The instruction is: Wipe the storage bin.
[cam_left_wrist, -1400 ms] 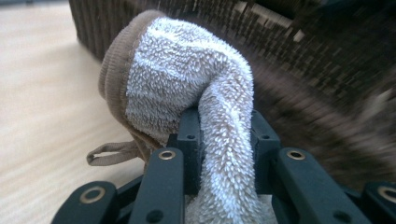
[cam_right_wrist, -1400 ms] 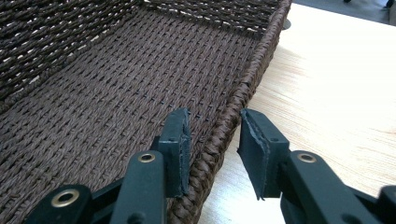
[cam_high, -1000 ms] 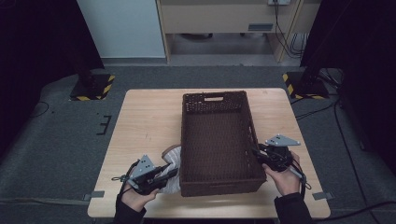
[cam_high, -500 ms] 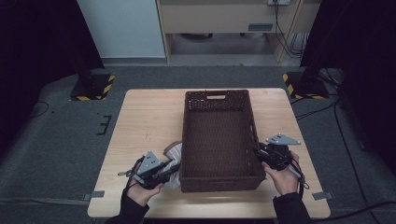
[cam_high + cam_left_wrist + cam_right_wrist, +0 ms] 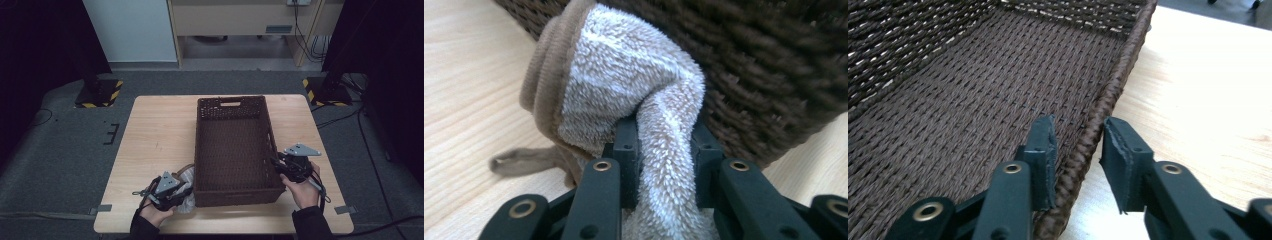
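Since a second ago: left hand [image 5: 152,212] has dropped lower toward the near table edge, taking the fluffy white sock with tan ribbed cuff [image 5: 187,176] down along the basket's outer left wall. Right hand [image 5: 304,187] hasn't shifted.

Biggest first: light wooden table [image 5: 155,135], far and left parts bare, plenty of room there. Dark brown woven rectangular basket [image 5: 235,150] sits lengthwise mid-table, inside bare, handle slot in the far wall. Its near wall is close to the table's near edge, so little room in front of it.

Left forearm comes in from the bottom, left gripper [image 5: 664,145] pointing right toward the basket's near-left corner. Jaws clamped on the sock: a fold of white pile is squeezed between the pads, cuff bunched up against the weave, a thin brown strand [image 5: 521,160] lying on the wood beside it. Sock is outside the basket, touching its wall at the near-left corner.

Right hand at the basket's right side, right gripper [image 5: 1078,147] pointing left. Jaws straddle the braided rim, one pad inside, one outside. They have just been opening a touch; a sliver of gap shows at the outer pad, so rim is between them but not pinched.
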Demonstrator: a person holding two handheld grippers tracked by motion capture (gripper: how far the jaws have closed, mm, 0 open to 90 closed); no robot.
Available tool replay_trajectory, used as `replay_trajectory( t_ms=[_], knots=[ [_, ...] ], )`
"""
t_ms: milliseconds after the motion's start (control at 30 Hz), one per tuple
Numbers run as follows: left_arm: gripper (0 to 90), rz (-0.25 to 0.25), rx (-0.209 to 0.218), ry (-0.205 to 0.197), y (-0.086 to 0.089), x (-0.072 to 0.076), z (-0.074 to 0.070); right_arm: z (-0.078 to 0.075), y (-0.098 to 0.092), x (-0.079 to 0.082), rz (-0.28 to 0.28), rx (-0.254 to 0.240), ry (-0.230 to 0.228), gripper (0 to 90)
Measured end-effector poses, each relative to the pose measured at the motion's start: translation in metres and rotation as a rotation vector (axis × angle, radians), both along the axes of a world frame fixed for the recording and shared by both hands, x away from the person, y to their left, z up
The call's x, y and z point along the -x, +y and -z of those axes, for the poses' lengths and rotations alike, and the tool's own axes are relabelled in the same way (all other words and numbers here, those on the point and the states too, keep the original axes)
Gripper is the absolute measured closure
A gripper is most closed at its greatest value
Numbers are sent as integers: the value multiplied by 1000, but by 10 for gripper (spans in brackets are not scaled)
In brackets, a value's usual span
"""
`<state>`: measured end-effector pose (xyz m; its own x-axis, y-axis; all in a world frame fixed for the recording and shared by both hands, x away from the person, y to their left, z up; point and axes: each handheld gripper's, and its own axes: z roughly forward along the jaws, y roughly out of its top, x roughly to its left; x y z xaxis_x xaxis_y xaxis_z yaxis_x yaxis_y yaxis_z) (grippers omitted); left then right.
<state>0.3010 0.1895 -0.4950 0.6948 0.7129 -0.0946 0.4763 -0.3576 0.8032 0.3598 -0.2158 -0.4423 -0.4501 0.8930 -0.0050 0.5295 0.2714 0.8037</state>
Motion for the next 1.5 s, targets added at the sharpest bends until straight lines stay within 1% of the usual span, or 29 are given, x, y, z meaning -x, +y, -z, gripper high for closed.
replay_trajectory(
  t_ms=[67, 100, 133, 167, 200, 267, 300, 400, 433, 467, 633, 733, 800, 833, 867, 900, 967, 1033, 1100, 1133, 1167, 1200, 1233, 1267, 1300, 1333, 1367, 1433, 1500],
  knots=[
    [708, -5, 51, -9, 6, 2, -10, 0, 0, 0, -6, 5, 8, 641],
    [708, -8, 82, -23, 9, 4, -16, 0, -1, 0, -8, 3, 10, 638],
    [708, -8, 82, -23, 9, 4, -16, 0, -1, 0, -8, 3, 10, 638],
    [708, -6, 112, -39, 12, 7, -25, 0, -1, 1, -9, 0, 10, 636],
    [709, -6, 156, -70, 15, 12, -35, -2, -2, 1, -11, -6, 5, 636],
    [709, 4, 185, -90, 16, 18, -44, -4, -3, 2, -15, -11, 0, 637],
    [708, 9, 190, -98, 15, 20, -46, -5, -3, 3, -13, -18, -2, 639],
    [706, 23, 186, -98, 12, 26, -47, -6, -3, 4, -23, -17, -1, 644],
    [705, 27, 175, -100, 10, 28, -45, -6, -2, 4, -22, -13, 2, 646],
    [703, 29, 145, -91, 7, 31, -41, -6, -2, 4, -19, -11, -1, 650],
    [702, 26, 57, -52, -2, 33, -23, -4, -3, 5, -12, -6, 13, 675],
    [702, 16, 42, -45, -3, 32, -17, -3, -2, 5, -7, -8, 19, 677],
    [703, 10, 25, -21, -4, 30, -11, -3, -2, 5, -8, -4, 17, 677],
    [703, 10, 25, -21, -4, 30, -11, -3, -2, 5, -8, -4, 17, 677],
    [703, 10, 2, -3, -6, 30, -5, -3, -2, 5, -6, -6, 19, 677],
    [702, 13, -34, 19, -8, 30, 3, -2, -3, 5, -8, -6, 16, 677],
    [701, 11, -37, 15, -8, 30, 3, -3, -2, 5, -6, -9, 20, 677],
    [702, 3, -19, 15, -7, 31, 0, -3, -2, 5, -6, -6, 20, 677],
    [701, -3, 10, 8, -3, 31, -7, -2, -3, 5, -9, -7, 16, 676],
    [701, -3, 10, 8, -3, 31, -7, -2, -3, 5, -9, -7, 16, 676],
    [701, -7, 29, 2, -2, 32, -12, -2, -3, 5, -5, -14, 17, 676],
    [701, -9, 58, -25, 1, 33, -23, -2, -3, 5, -5, -16, 19, 676],
    [701, -8, 77, -41, 2, 35, -30, -2, -3, 5, -5, -17, 19, 676],
    [701, -8, 77, -41, 2, 35, -30, -2, -3, 5, -5, -17, 19, 676],
    [702, -8, 110, -62, 3, 39, -41, -2, -3, 5, -6, -14, 19, 676],
    [702, -8, 117, -69, 4, 41, -46, -2, -3, 4, -7, -12, 19, 676],
    [702, -8, 117, -69, 4, 41, -46, -2, -3, 5, -6, -12, 20, 676],
    [702, -2, 147, -87, 4, 47, -58, -3, -3, 4, -6, -12, 20, 676],
    [703, -12, 171, -95, 5, 50, -64, -2, -3, 4, -7, -11, 19, 675]
  ],
)
